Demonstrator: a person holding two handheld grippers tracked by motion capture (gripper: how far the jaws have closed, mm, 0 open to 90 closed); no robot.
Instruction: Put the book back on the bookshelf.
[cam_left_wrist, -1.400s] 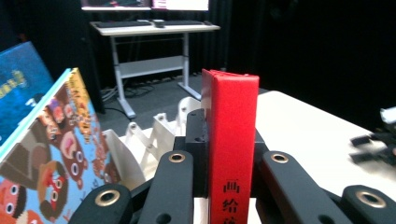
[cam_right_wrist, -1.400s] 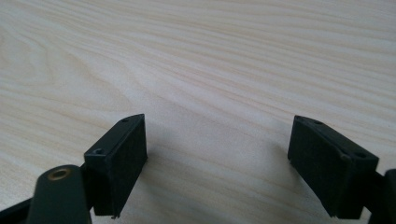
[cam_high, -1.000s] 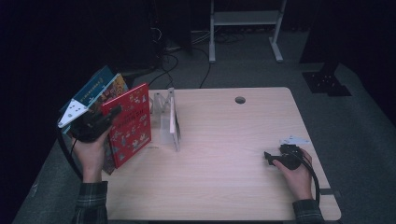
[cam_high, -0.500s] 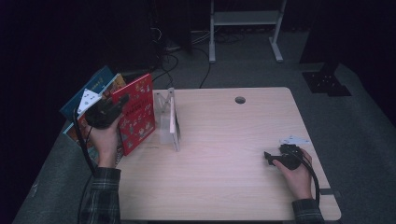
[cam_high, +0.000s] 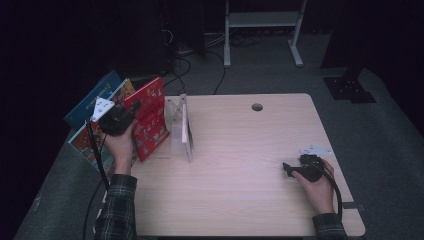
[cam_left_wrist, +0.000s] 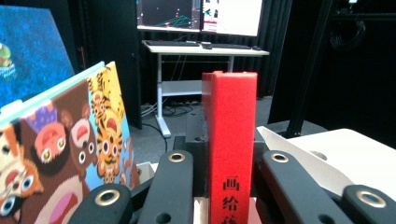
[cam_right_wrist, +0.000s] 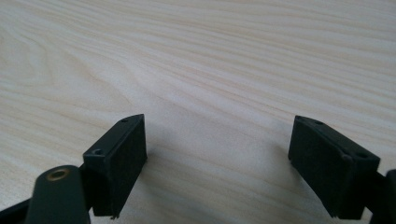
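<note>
A red book (cam_high: 150, 119) stands tilted at the table's left edge, with my left gripper (cam_high: 131, 107) shut on its spine side. In the left gripper view the red spine (cam_left_wrist: 232, 140) rises upright between the two black jaws of that gripper (cam_left_wrist: 229, 179), which press on it from both sides. My right gripper (cam_high: 289, 169) rests on the table at the front right, held by a hand. The right gripper view has that gripper (cam_right_wrist: 219, 163) open, its pads wide apart over bare wood with nothing between them.
A clear book stand (cam_high: 181, 127) sits on the table (cam_high: 240, 200) just right of the red book. A blue book (cam_high: 95, 96) and a picture book with tigers and bears (cam_left_wrist: 60, 149) lean off the table's left edge. There is a cable hole (cam_high: 257, 107) at the back.
My left hand has carried the red book to the right, closer to the clear stand, and a little lower. The right gripper has stayed still.
</note>
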